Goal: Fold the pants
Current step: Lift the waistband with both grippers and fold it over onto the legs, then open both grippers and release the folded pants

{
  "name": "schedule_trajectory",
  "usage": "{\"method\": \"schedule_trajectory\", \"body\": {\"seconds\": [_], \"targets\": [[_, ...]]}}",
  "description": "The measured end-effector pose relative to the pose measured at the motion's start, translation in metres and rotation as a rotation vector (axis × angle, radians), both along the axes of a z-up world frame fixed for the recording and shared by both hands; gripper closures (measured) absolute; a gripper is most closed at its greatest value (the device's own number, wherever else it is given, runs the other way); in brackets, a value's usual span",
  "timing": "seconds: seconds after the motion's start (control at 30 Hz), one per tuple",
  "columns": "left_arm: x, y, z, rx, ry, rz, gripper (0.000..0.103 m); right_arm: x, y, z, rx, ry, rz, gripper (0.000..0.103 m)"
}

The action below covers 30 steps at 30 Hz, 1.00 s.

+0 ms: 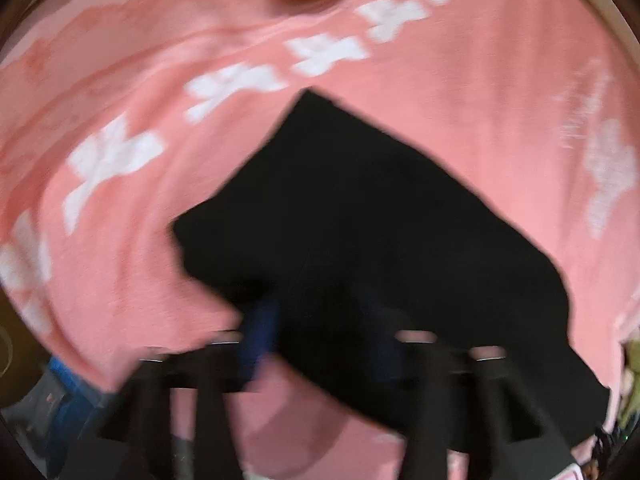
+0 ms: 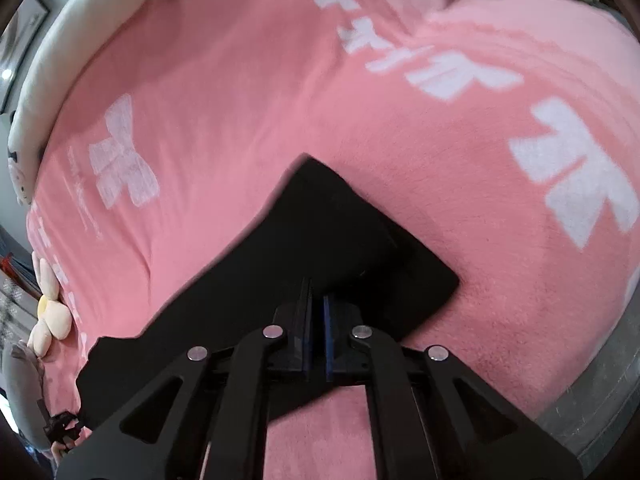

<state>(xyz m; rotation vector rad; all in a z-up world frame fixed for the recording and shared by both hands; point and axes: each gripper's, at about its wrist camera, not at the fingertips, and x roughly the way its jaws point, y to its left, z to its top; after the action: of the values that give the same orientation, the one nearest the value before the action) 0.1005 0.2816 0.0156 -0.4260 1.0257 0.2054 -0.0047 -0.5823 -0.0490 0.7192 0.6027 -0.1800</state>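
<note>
Pants: black pants [image 2: 312, 240] lie folded on my pink blanket [image 2: 240, 100], spread out ahead of and under both my grippers.
Right gripper: my right gripper [image 2: 316, 308] sits over the near edge of the pants, jaws drawn nearly together with a thin gap between the blue pads; I cannot tell whether any cloth is pinched.
Left gripper: my left gripper [image 1: 320, 320] is blurred over the pants' [image 1: 360, 208] near edge; its jaws are closed, and a grip on the cloth I cannot make out.
Blanket edge: soft toys [image 2: 48, 316] beside it.
</note>
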Motion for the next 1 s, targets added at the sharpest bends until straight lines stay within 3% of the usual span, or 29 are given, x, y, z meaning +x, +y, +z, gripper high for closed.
{"method": "schedule_trajectory", "body": {"seconds": [0.07,0.13,0.2,0.3,0.4,0.47,0.53,0.6,0.63,0.7,0.83,0.9,1.0], "targets": [[-0.008,0.021,-0.003,-0.081,-0.01,0.03,0.089,-0.016,0.008,0.02,-0.068,-0.062,0.011,0.1],[-0.011,0.026,-0.008,-0.097,-0.003,0.021,0.089,-0.016,0.005,0.008,-0.122,0.006,0.012,0.1],[-0.011,0.019,-0.007,-0.037,-0.002,0.001,0.087,-0.012,-0.003,-0.02,-0.075,0.091,0.015,0.099],[-0.016,0.004,0.008,0.013,0.0,0.001,0.079,-0.028,-0.001,-0.017,-0.026,0.029,-0.029,0.095],[-0.028,-0.011,0.034,0.062,-0.039,0.008,0.065,-0.038,0.011,0.001,-0.126,0.04,-0.095,0.094],[-0.034,-0.025,0.052,0.086,-0.079,-0.012,0.064,-0.047,0.022,0.019,-0.179,-0.001,-0.133,0.094],[-0.035,-0.046,0.069,0.081,-0.134,-0.059,0.058,-0.043,0.05,0.041,-0.187,-0.086,-0.04,0.094],[-0.029,-0.074,0.08,0.068,-0.181,-0.127,0.045,-0.022,0.093,0.06,-0.201,-0.131,0.107,0.094],[-0.026,-0.086,0.08,0.063,-0.186,-0.156,0.044,-0.008,0.118,0.066,-0.186,-0.137,0.202,0.094],[-0.012,-0.108,0.066,0.073,-0.152,-0.219,0.044,0.019,0.172,0.069,-0.164,-0.139,0.364,0.094],[0.0,-0.117,-0.003,0.114,0.041,-0.228,0.051,0.075,0.288,0.058,-0.132,-0.1,0.656,0.094],[-0.012,-0.108,-0.009,0.085,-0.03,-0.22,0.049,0.102,0.343,0.05,-0.182,-0.077,0.758,0.094],[-0.021,-0.114,-0.009,0.162,-0.043,-0.275,0.048,0.151,0.4,0.042,-0.182,-0.055,0.847,0.094]]}}
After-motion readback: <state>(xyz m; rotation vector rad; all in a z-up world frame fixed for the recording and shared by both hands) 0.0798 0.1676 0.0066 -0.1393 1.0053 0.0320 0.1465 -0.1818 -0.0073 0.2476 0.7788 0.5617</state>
